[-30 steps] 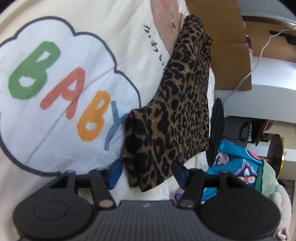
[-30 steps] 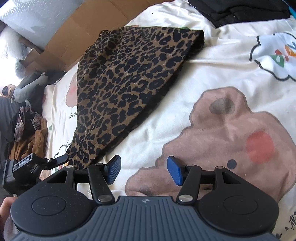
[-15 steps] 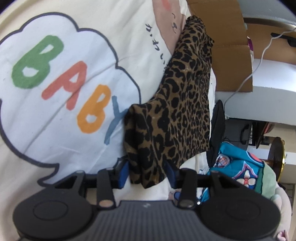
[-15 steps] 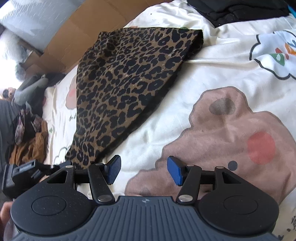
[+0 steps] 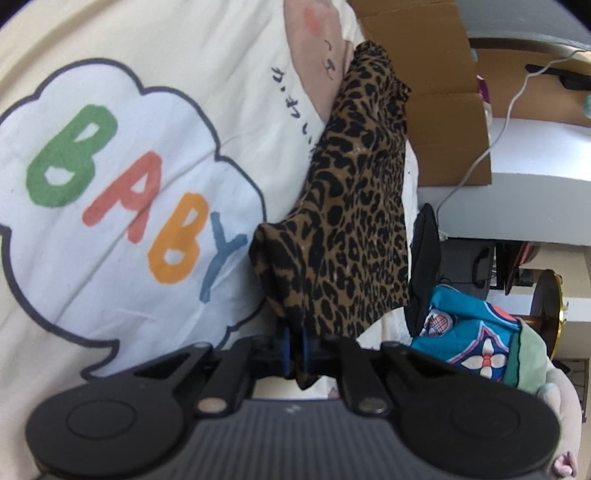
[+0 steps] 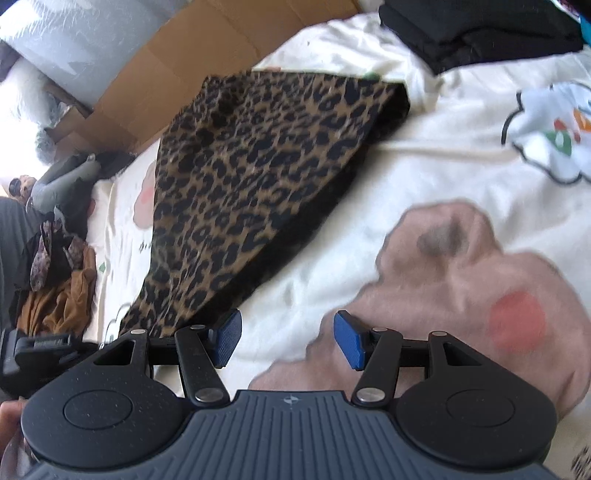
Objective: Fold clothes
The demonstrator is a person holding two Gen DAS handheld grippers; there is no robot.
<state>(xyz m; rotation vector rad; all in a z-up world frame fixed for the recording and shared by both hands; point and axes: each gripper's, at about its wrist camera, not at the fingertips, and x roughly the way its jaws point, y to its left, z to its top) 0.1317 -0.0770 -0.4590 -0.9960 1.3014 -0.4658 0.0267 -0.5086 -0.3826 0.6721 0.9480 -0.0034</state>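
Note:
A leopard-print garment lies on a cream bedsheet printed with "BABY" in a cloud. In the left wrist view my left gripper is shut on the garment's near corner, which bunches up between the blue pads. The right wrist view has the same leopard garment spread flat, reaching toward the upper left. My right gripper is open over the bare sheet, just right of the garment's near end, with nothing between its fingers. The left gripper's body shows at that view's lower left edge.
Brown cardboard lines the far edge of the bed. Folded black clothes sit at the upper right. A heap of brown and patterned clothes lies at the left. A teal patterned cloth and a white cable are off the bed's side.
My left gripper went from open around the garment's corner to shut on it and has lifted it slightly. The right gripper stayed open and shifted a little over the sheet.

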